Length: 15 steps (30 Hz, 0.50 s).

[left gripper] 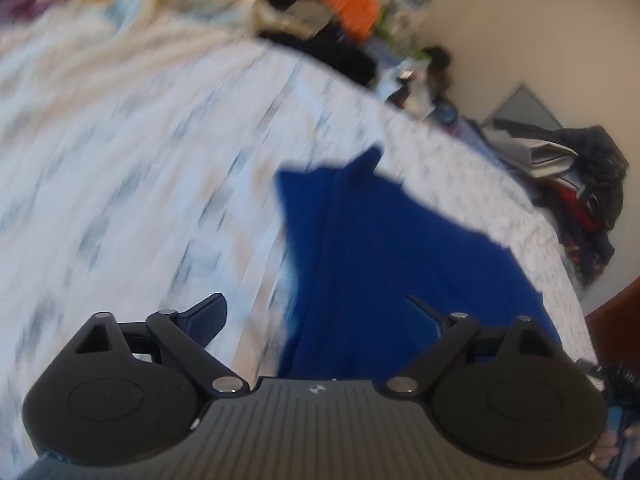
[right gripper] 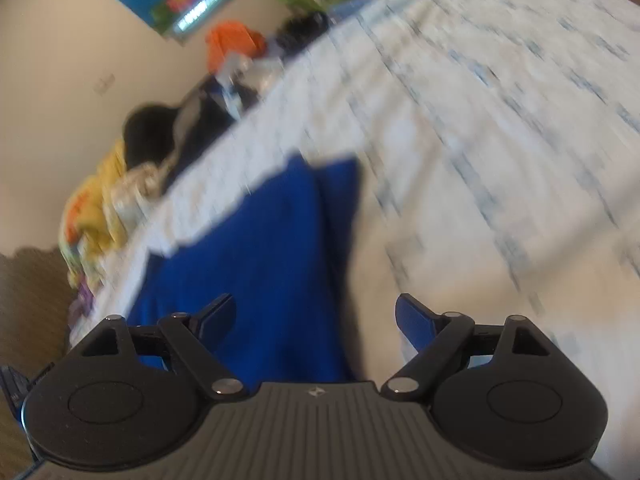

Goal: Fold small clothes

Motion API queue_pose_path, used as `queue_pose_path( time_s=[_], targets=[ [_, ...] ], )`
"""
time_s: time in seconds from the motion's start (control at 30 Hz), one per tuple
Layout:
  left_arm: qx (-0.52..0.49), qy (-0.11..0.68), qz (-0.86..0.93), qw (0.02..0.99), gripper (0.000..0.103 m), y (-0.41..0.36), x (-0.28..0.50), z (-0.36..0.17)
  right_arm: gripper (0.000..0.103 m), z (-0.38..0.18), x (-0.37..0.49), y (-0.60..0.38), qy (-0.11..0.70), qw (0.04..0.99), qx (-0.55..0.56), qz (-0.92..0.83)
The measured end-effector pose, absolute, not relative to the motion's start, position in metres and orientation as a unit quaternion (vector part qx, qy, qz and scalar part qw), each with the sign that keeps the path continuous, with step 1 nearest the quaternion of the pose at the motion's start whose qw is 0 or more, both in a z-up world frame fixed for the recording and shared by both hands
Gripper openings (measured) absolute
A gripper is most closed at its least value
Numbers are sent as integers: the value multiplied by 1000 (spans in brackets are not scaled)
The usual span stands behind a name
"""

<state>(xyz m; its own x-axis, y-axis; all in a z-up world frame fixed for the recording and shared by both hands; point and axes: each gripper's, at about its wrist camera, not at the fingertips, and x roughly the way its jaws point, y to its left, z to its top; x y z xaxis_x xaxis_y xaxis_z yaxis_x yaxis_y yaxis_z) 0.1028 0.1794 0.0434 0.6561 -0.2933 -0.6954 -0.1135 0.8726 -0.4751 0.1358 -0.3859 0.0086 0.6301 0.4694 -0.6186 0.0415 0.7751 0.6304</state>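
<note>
**Both grippers open over a blue garment on the bed**

The blue garment (left gripper: 360,248) lies flat on a bed covered by a white patterned bedspread (left gripper: 140,160). In the left wrist view it fills the lower centre and right of the frame, with a pointed corner reaching toward the bed's far edge. In the right wrist view the same cloth (right gripper: 260,260) runs from the lower left up to the middle.

The left gripper (left gripper: 320,312) has its fingers spread wide with nothing clamped; one finger (left gripper: 208,314) stands over bare bedspread, while the other is hard to pick out against the blue cloth. The right gripper (right gripper: 316,316) is likewise spread wide and empty, one finger over the garment and the other (right gripper: 416,324) over the bedspread (right gripper: 480,140).

Open bedspread stretches across the left half of the left wrist view and the right half of the right wrist view. The bed's edge curves diagonally through both frames.

Everything is smeared by motion blur. Beyond the bed edge, an orange item (left gripper: 352,4), dark clothing (left gripper: 580,176) and a yellow heap (right gripper: 96,208) show only as vague shapes. Whether the garment is already folded is unclear.
</note>
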Motion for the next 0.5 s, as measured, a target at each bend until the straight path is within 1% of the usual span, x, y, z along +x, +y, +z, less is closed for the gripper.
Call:
queue_pose_path(
  time_s=[0.03,0.07,0.13,0.17,0.2,0.23,0.27,0.3,0.4,0.5],
  targets=[
    [-266,428,-55,862,84,182,99,35,88,4,125,-385,420,841,314,129],
    [-268,413,-57,868,84,182,94,34,88,1,118,-383,415,840,319,142],
    [-271,424,-80,860,83,175,96,33,87,-2,111,-378,419,826,339,166],
    [-274,430,-90,856,72,170,100,33,83,-2,112,-374,423,816,353,174],
    [-272,437,-95,852,49,165,105,32,61,-5,117,-370,429,807,363,183],
    [-260,441,-82,855,37,161,109,32,26,-8,122,-366,443,794,371,191],
    [-253,454,-70,852,4,158,115,29,14,-14,130,-361,459,783,374,192],
    [-260,461,-70,845,6,158,119,28,10,-19,135,-356,468,781,367,189],
    [-247,446,-56,858,6,160,119,43,10,-13,139,-349,460,792,356,186],
    [-252,415,-71,872,5,167,100,74,9,12,129,-344,433,810,340,204]
  ],
)
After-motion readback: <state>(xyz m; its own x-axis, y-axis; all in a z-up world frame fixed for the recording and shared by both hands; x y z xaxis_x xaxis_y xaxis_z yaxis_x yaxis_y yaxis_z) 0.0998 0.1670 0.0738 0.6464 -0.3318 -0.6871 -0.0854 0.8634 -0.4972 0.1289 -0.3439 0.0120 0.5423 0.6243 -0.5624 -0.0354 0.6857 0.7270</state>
